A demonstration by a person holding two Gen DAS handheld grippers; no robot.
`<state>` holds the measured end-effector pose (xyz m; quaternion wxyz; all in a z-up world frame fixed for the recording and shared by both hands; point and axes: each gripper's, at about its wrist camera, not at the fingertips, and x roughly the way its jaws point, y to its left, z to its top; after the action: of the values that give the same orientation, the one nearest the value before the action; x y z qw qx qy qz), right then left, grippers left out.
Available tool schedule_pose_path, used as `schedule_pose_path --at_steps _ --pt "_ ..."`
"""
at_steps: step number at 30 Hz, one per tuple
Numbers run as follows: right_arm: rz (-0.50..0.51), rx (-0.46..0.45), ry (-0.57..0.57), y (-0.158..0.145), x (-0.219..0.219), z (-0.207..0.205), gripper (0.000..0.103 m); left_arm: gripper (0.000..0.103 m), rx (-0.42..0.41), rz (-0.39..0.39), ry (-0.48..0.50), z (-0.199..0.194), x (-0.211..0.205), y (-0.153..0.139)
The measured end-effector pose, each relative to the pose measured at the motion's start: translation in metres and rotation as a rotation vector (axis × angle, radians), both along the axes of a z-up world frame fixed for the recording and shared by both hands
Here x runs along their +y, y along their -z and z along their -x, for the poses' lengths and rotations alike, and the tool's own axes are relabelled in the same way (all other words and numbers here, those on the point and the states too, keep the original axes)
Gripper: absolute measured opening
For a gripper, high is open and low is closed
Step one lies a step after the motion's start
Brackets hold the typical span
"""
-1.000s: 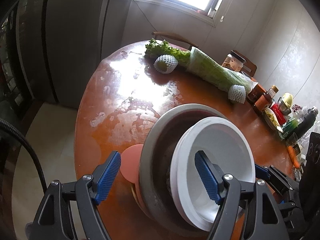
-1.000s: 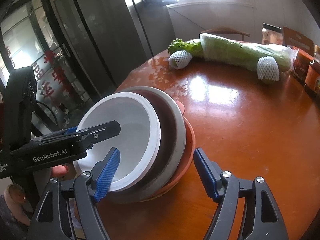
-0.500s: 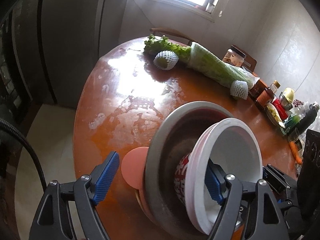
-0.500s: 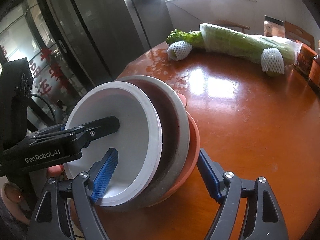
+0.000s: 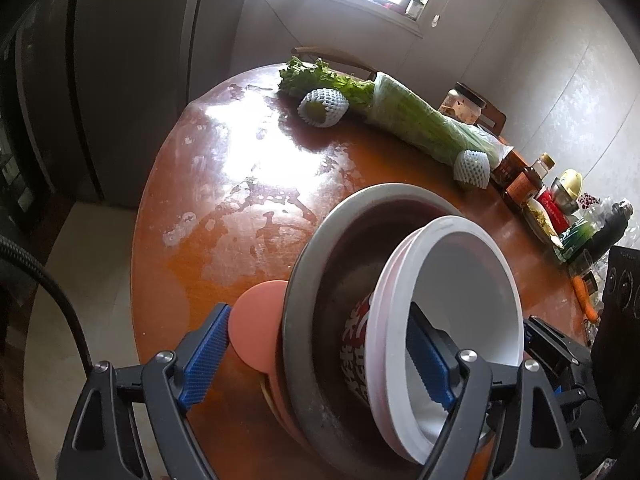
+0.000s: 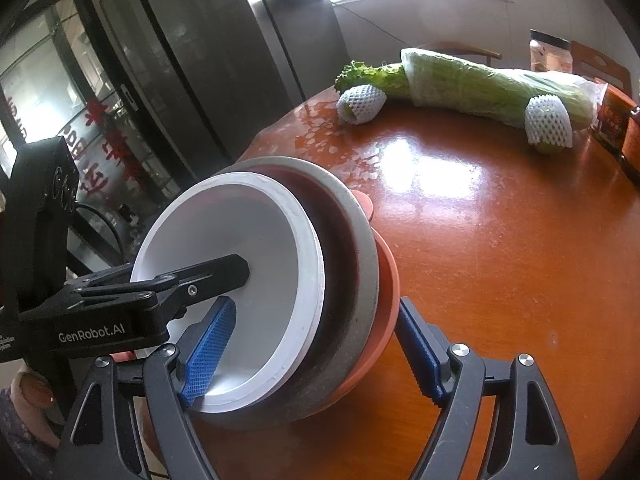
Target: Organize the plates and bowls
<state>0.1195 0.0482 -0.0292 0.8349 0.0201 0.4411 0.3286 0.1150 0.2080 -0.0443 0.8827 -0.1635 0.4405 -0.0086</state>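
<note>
A stack of dishes stands tilted at the near edge of the round wooden table (image 5: 240, 184) (image 6: 500, 240). It is a white bowl (image 5: 460, 300) (image 6: 224, 240) with red print outside, set in a grey bowl (image 5: 320, 260) (image 6: 360, 248) on a pink plate (image 5: 252, 328) (image 6: 384, 280). My left gripper (image 5: 316, 344) straddles the stack with its jaws opening. One pad is inside the white bowl and the other sits just at the pink rim. My right gripper (image 6: 316, 320) has one pad inside the white bowl and the other against the plate's back.
Wrapped celery (image 5: 420, 120) (image 6: 480, 80) and two foam-netted fruits (image 5: 322, 106) (image 5: 472, 168) lie across the far side. Bottles and jars (image 5: 536, 184) crowd the right edge, with a carrot (image 5: 582, 296) nearby. A dark cabinet (image 5: 120, 80) stands to the left. A hand (image 6: 32, 392) shows low left.
The stack has tipped up more steeply. The white bowl has leaned away from the grey bowl, baring its red-printed side. Both grippers stay in place with their jaws a little wider.
</note>
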Motion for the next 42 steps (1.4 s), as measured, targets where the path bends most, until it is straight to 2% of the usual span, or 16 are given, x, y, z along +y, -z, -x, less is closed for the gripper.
schedule_pose_path --at_steps 42 --pt "0.018 -0.015 0.072 -0.003 -0.043 0.005 0.082 0.085 0.023 -0.035 0.066 -0.017 -0.052 -0.001"
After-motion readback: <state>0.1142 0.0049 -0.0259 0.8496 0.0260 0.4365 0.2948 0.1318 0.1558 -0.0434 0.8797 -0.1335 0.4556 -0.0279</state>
